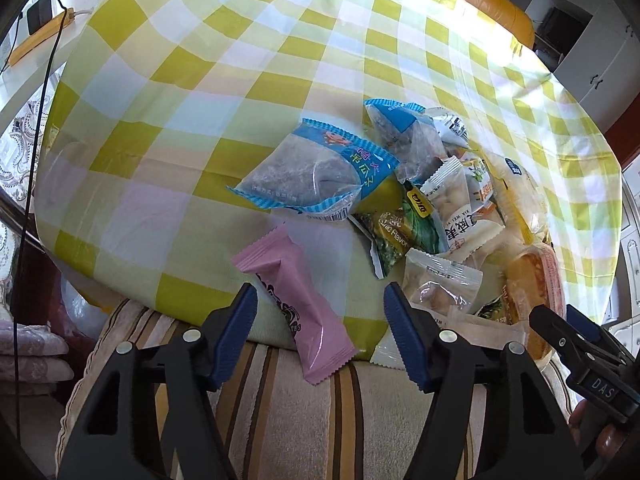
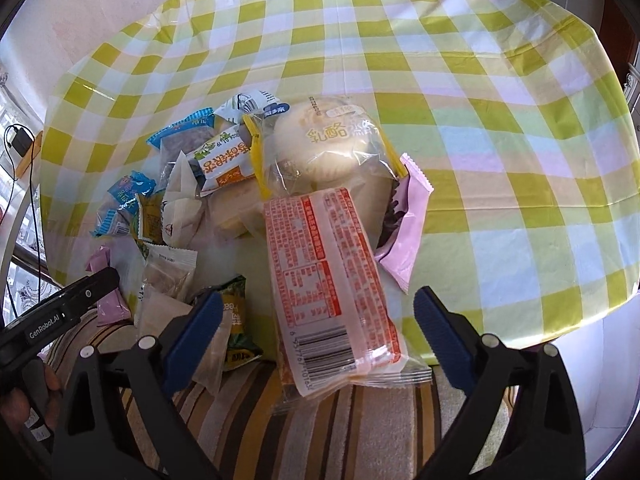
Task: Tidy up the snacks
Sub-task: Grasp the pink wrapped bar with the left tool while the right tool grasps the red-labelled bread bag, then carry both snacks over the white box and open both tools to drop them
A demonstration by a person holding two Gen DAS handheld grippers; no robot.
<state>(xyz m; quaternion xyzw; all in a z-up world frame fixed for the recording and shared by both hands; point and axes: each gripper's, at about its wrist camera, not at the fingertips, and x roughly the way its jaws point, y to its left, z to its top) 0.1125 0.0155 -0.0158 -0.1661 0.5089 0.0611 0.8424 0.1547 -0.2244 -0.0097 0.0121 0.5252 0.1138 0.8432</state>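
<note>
A pile of snack packets lies on the yellow-checked tablecloth (image 1: 200, 80) near its front edge. In the left wrist view a pink wrapper (image 1: 296, 304) lies between my open left gripper's (image 1: 320, 332) fingers, overhanging the table edge. Behind it are two blue seed packets (image 1: 316, 168), a green packet (image 1: 392, 236) and white packets (image 1: 440, 284). In the right wrist view my right gripper (image 2: 316, 336) is open around an orange-printed bread packet (image 2: 336, 280). Behind that lie a round cheese bun packet (image 2: 328, 140) and a second pink wrapper (image 2: 404, 228). Neither gripper is gripping anything.
A striped chair cushion (image 1: 300, 420) sits below the table's front edge. The right gripper shows at the left view's lower right (image 1: 580, 344). A power strip with cables (image 1: 40, 28) lies at the far left. An orange chair (image 1: 500, 12) stands behind the table.
</note>
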